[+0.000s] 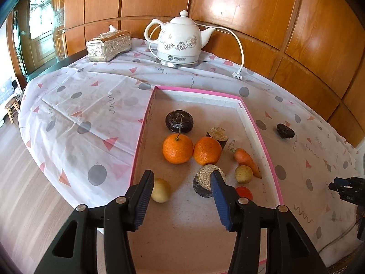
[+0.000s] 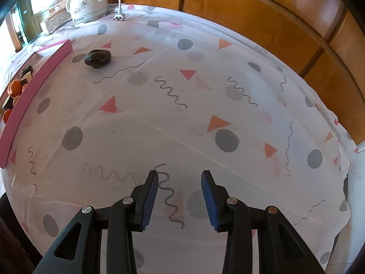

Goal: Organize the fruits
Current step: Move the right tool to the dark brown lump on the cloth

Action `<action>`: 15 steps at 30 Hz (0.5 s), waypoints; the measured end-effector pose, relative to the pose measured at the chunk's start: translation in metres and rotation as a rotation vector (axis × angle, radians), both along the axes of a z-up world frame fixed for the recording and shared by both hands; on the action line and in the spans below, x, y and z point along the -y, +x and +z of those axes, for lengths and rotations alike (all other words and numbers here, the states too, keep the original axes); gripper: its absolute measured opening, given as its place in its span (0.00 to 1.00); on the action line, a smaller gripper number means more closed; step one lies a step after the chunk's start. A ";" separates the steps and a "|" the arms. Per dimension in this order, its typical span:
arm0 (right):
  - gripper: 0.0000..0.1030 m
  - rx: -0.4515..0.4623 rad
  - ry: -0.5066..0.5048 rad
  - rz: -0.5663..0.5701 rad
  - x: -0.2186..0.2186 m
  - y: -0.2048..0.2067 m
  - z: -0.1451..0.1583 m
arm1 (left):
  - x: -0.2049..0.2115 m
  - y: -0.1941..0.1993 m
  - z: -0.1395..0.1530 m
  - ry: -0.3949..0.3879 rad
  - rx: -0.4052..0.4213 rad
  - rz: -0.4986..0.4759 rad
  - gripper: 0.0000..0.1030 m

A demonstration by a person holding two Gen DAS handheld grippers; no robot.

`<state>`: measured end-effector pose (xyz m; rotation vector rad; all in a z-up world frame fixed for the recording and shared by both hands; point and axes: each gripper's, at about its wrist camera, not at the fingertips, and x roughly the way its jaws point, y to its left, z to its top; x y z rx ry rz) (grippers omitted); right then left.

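Observation:
A pink-rimmed box [image 1: 244, 116] holds several fruits: two oranges [image 1: 177, 148], a dark round fruit [image 1: 179, 121], cut dark halves [image 1: 208, 179], a carrot [image 1: 246, 159] and small yellow fruits [image 1: 161, 190]. One dark fruit [image 1: 285, 130] lies outside the box on the cloth to its right; it also shows in the right wrist view [image 2: 98, 58]. My left gripper [image 1: 181, 178] is open and empty above the box's near end. My right gripper [image 2: 179, 178] is open and empty over bare cloth, well short of the dark fruit.
A white teapot [image 1: 180, 41] on its base with a cord and plug [image 1: 237, 74] stands at the back. A silver tissue box [image 1: 109, 45] stands left of it. The box's pink side [image 2: 34, 86] runs along the left of the right wrist view. Wood panelling backs the table.

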<state>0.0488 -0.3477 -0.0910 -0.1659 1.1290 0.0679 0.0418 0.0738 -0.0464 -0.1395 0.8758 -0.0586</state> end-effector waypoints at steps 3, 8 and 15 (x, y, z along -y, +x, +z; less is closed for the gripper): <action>0.38 -0.003 0.011 0.007 -0.004 0.000 0.000 | 0.000 0.000 0.000 -0.002 0.001 -0.002 0.50; 0.38 -0.021 0.042 0.018 -0.008 0.000 -0.001 | 0.000 -0.001 0.000 -0.004 0.006 -0.002 0.50; 0.38 -0.031 0.086 0.028 -0.018 0.003 0.002 | -0.002 -0.001 -0.002 -0.010 -0.002 0.009 0.53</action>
